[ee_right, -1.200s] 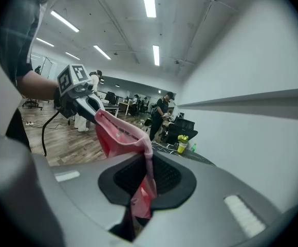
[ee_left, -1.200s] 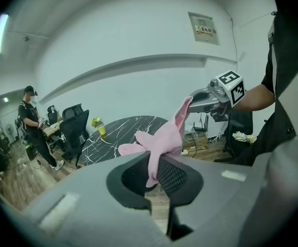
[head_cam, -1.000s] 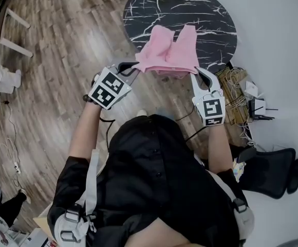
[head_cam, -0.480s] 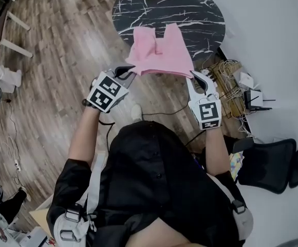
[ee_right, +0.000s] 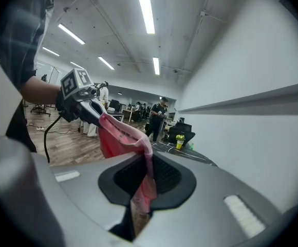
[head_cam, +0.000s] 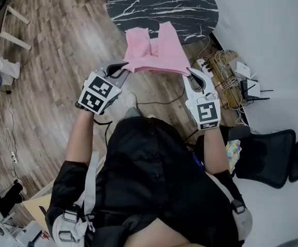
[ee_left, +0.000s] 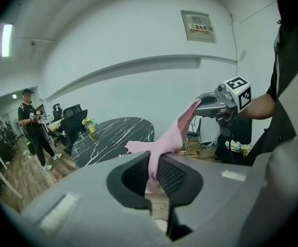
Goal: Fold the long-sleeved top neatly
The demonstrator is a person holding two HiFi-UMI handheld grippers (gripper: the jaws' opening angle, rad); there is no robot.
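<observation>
I have the top in the air, stretched between the left claw and the right claw. The coming move turns on where the bench lies, which is straight ahead, beyond the cloth, with bare floor under the span.

The held edge runs left to right from 1 claw to the other. The rest of the top reaches away from me toward the bench. In the head view its far end overlaps the bench's near rim, but I cannot tell whether it touches there. Neither claw is clearly nearer the bench; they sit about level with each other.

The left claw is pinched almost closed, with a fold of pink cloth clamped between its pads and a little tail hanging below. The right claw is the same, nearly closed on its own corner, with cloth draping down through the gap.

To lay the top flat, I judge both claws must go forward together, keeping that edge taut and square to the bench.
</observation>
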